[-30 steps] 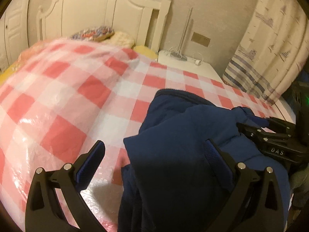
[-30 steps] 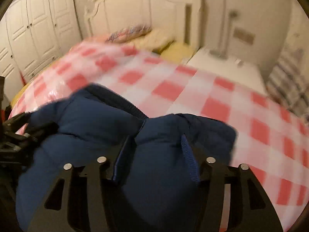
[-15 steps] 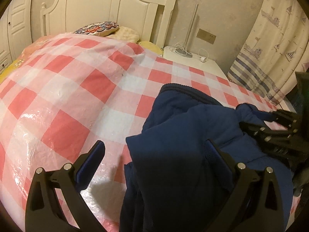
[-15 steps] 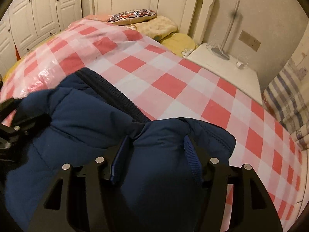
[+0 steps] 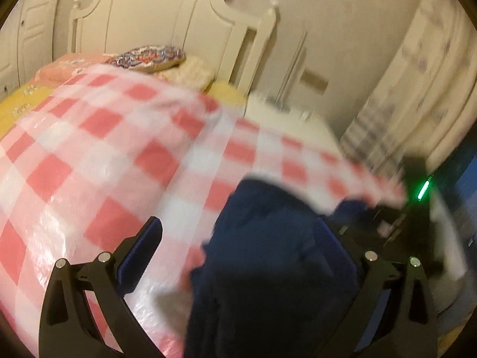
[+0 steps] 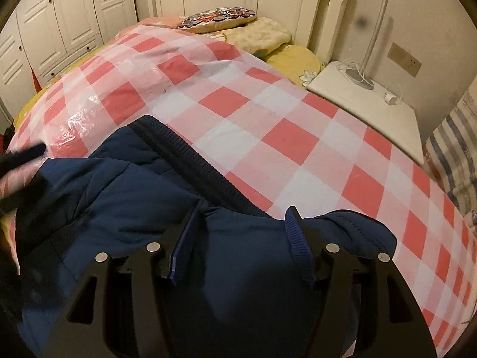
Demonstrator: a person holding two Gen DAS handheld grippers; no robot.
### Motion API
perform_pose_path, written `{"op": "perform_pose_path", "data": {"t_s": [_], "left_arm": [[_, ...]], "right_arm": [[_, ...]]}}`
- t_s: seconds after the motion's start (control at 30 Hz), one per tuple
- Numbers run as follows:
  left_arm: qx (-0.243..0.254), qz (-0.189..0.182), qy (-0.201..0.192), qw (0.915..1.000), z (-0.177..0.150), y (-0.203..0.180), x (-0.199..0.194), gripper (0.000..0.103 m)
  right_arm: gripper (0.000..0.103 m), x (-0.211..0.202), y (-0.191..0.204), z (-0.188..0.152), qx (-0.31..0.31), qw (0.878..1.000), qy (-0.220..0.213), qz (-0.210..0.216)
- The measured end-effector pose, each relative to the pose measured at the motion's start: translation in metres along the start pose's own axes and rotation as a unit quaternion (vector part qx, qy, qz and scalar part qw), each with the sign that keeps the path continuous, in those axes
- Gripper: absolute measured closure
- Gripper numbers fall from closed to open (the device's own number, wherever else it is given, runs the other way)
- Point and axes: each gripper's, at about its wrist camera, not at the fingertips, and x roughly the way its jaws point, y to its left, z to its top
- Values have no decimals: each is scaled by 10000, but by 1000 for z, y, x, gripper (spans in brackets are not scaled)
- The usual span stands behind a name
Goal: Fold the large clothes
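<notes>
Bed's pink-checked plastic cover (image 6: 268, 113) fills both views; the navy padded jacket (image 6: 125, 197) lies bunched on it at 6 o'clock, ribbed collar running toward 10. Right gripper (image 6: 241, 229) has just been opening, jaws half spread with a jacket fold between the pads (image 6: 295, 232), no visible squeeze. Left gripper (image 5: 238, 238) is spread wide, jacket against the right finger only; that view is blurred.

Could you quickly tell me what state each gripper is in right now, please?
Left gripper: open wide, gripping nothing.
Right gripper: jaws just been opening, navy padded jacket bunched between them; grip cannot be told.
</notes>
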Motion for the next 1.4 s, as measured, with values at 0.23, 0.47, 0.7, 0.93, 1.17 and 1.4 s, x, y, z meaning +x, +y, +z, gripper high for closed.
{"op": "perform_pose_path", "data": {"t_s": [0.23, 0.47, 0.7, 0.93, 1.17, 1.4], "left_arm": [[113, 547, 1203, 9912, -6, 0, 89, 2], [325, 822, 969, 9914, -10, 3, 85, 2], [198, 663, 963, 9929, -13, 11, 84, 2], [612, 752, 354, 9947, -21, 9, 18, 3], [1507, 725, 78, 9859, -86, -13, -37, 2], [1357, 846, -191, 9869, -112, 0, -40, 2]], "right_arm": [[42, -4, -3, -3, 158, 9996, -240, 12], [42, -57, -35, -10, 946, 9875, -1240, -243], [40, -9, -66, -32, 1272, 9900, -605, 104], [36, -82, -20, -44, 913, 9883, -1142, -438], [14, -125, 62, -118, -262, 9902, -1367, -120], [12, -117, 74, -137, -57, 9912, -1311, -184]]}}
